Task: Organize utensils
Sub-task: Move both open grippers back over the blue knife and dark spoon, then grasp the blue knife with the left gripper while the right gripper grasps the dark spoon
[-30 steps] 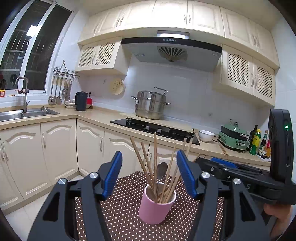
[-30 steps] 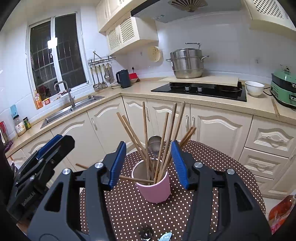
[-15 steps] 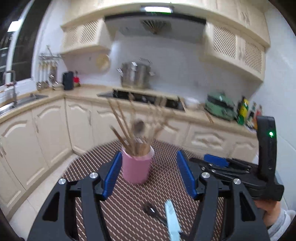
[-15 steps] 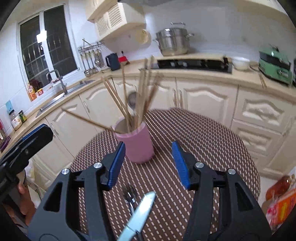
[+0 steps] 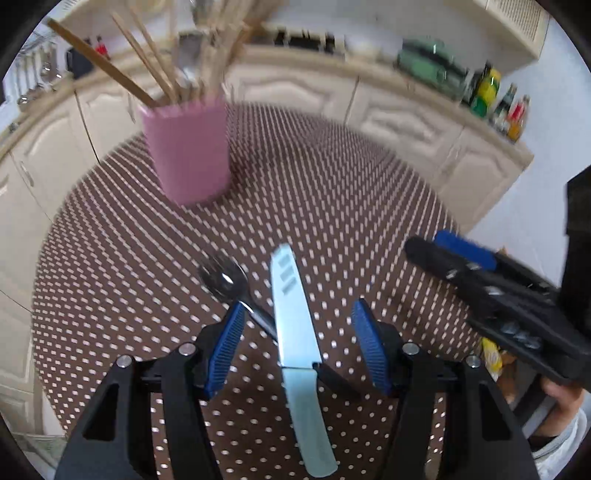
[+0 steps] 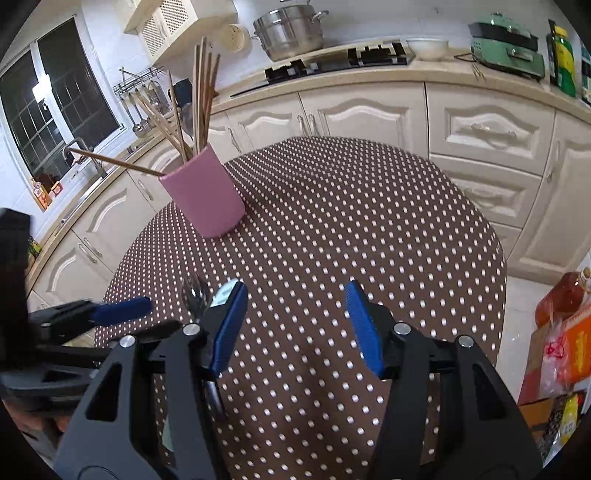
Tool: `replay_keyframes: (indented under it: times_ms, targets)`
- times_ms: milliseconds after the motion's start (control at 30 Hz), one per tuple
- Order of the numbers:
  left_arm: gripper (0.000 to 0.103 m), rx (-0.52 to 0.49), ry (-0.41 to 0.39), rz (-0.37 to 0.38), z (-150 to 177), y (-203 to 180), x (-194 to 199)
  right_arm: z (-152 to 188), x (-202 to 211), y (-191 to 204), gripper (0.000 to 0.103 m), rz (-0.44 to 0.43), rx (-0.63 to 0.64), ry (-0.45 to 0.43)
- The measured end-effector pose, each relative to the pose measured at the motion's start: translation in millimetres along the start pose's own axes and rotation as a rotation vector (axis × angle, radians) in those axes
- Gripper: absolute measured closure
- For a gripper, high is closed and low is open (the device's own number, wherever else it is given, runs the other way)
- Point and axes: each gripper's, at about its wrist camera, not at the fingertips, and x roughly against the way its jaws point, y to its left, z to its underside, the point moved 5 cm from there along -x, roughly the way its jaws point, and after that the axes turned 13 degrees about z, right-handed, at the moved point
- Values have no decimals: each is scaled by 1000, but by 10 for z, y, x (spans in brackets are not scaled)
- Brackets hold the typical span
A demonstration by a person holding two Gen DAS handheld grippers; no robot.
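A pink cup (image 5: 184, 147) (image 6: 203, 199) full of wooden chopsticks (image 6: 201, 96) stands at the far left of the dotted brown table (image 5: 332, 206). Nearer lie a metal fork (image 5: 223, 280) and a pale blue knife (image 5: 295, 325) side by side. My left gripper (image 5: 297, 343) is open and tilted down over them; the knife lies between its fingers, untouched by the pads. My right gripper (image 6: 295, 328) hovers over bare cloth to the right of the fork (image 6: 194, 295), its jaws opening with nothing between them. Each gripper shows in the other's view: the right (image 5: 461, 254), the left (image 6: 122, 310).
Cream cabinets and a counter with a hob (image 6: 332, 62), a steel pot (image 6: 291, 29) and a green appliance (image 6: 506, 44) run behind the table. A sink (image 6: 85, 155) is at the left. Bottles and bags (image 6: 561, 332) stand on the floor at the right.
Both grippers have tipped downward and sunk toward the table. The cup has slid to the upper left of both views, and the knife and fork have come in under the left gripper.
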Motion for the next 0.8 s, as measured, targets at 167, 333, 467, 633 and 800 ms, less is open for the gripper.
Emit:
replay_keyframes:
  times_ms: [167, 333, 467, 633, 800]
  targets:
    - [43, 34, 89, -35, 77, 87, -287, 120, -43, -105, 46, -11, -12, 28]
    - [43, 29, 130, -66, 92, 116, -430, 176, -68, -155, 45, -23, -23, 46]
    - [57, 20, 132, -109, 4, 120, -494, 188, -85, -176, 45, -31, -27, 54]
    - [74, 66, 118, -91, -48, 234, -490, 203, -108, -198, 44, -37, -28, 70]
    - [75, 122, 93, -21, -60, 414, -410, 204, -141, -179, 44, -36, -24, 83]
